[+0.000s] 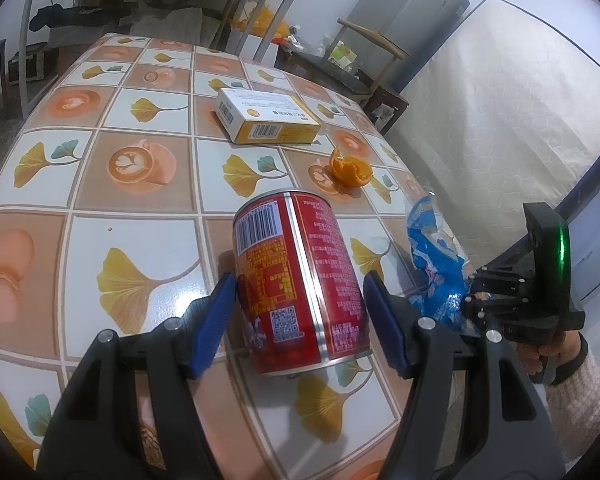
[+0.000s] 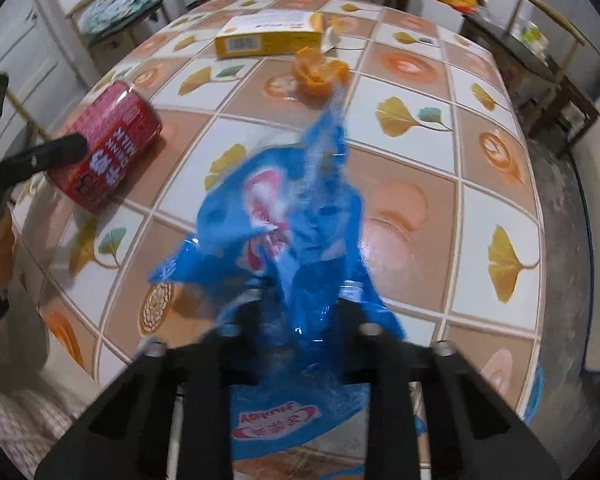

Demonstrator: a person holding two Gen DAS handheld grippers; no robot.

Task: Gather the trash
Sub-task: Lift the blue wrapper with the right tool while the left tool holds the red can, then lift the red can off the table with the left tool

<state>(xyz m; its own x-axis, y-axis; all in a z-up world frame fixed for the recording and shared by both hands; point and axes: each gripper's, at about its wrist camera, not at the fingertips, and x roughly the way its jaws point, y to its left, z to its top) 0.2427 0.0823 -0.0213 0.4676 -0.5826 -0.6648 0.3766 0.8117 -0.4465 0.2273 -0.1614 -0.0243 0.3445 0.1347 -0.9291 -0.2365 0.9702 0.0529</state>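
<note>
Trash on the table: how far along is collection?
Done: nothing visibly binned. In hand: the right tool is shut on the blue wrapper; the left tool grips the red can lying on the table. Left: yellow box and orange peel, both untouched.

This is a room in a home: a dining table (image 1: 148, 208) with a patterned oilcloth, wooden chairs (image 1: 374, 46) around it, a mattress (image 1: 496, 92) leaning at the wall, a grey cabinet (image 1: 412, 4).
</note>
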